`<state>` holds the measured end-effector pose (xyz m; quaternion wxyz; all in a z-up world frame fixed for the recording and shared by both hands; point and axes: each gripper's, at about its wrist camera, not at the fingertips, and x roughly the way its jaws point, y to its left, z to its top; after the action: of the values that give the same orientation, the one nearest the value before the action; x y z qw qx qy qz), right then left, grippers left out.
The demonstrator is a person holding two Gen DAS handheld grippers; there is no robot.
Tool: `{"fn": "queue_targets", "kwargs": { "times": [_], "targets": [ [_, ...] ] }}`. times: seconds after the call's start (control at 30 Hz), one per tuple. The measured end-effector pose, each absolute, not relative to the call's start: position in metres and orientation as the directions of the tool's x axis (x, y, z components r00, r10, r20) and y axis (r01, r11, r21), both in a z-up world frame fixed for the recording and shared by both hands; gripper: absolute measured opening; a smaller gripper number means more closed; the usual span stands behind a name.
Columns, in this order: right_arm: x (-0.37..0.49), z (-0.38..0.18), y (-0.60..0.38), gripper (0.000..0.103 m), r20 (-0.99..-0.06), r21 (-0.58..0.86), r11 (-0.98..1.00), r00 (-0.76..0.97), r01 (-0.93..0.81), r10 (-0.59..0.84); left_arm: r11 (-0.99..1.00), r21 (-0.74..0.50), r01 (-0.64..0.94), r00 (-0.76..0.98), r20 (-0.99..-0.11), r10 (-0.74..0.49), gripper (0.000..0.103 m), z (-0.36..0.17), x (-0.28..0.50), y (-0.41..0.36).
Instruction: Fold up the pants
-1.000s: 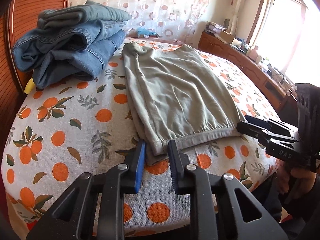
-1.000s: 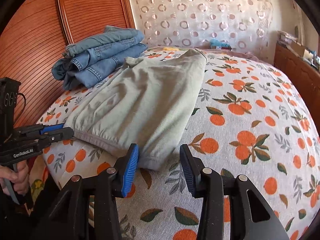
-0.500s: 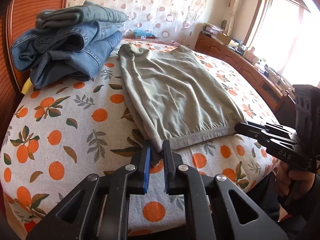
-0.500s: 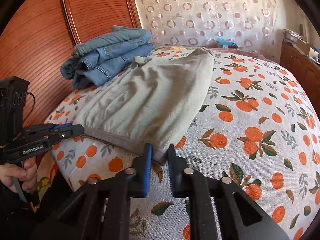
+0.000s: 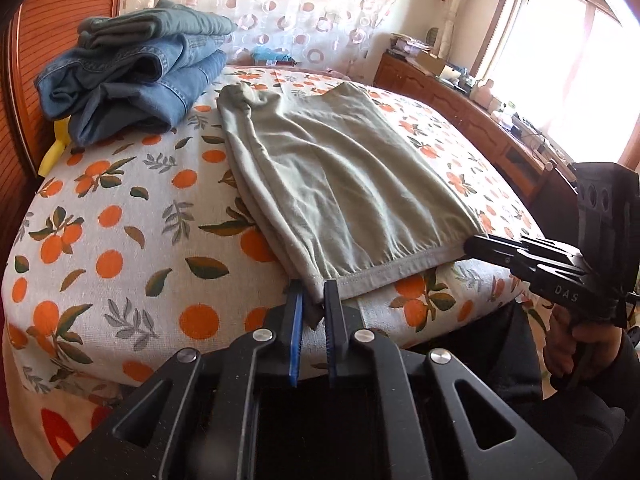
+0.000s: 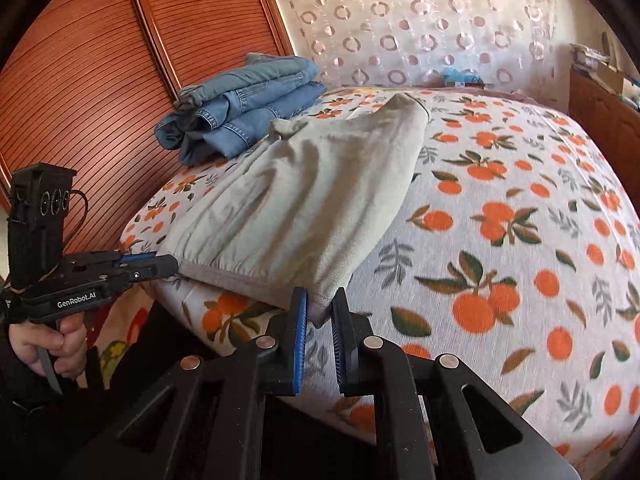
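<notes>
Pale green pants [image 5: 340, 184] lie flat on the orange-print bed, folded lengthwise, with the hemmed end at the near edge; they also show in the right wrist view [image 6: 320, 200]. My left gripper [image 5: 314, 300] is shut on the near left corner of that end. My right gripper [image 6: 320, 304] is shut on the near right corner, lifting it slightly. Each gripper shows in the other's view: the right one [image 5: 480, 244], the left one [image 6: 160, 266].
A stack of folded blue jeans [image 5: 132, 76] sits at the far left of the bed [image 5: 120, 240], by the wooden headboard [image 6: 100, 80]. A wooden dresser [image 5: 460, 100] with clutter runs along the right under the window.
Both grippers moved forward onto the near corners of the pants' end and closed on them. The near edge of the pants now rises a little off the bed.
</notes>
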<state>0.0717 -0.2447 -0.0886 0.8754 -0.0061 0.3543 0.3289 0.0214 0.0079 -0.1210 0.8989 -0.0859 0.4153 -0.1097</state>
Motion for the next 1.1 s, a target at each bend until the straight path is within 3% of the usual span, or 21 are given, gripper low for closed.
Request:
{"fn": "queue_targets", "kwargs": {
  "times": [0.5,1.1],
  "targets": [
    [0.129,-0.038,-0.231,0.011,-0.530,0.164,0.775,0.608,-0.610,0.591,0.962,-0.232,0.143,0.735,-0.626,-0.260,0.010,-0.074,0.098,0.021],
    [0.246,-0.054,-0.173,0.011,-0.604,0.050,0.803,0.622,-0.594,0.498,0.981,-0.152,0.118,0.718,-0.669,-0.190,0.010,-0.077,0.201,0.036]
  ]
}}
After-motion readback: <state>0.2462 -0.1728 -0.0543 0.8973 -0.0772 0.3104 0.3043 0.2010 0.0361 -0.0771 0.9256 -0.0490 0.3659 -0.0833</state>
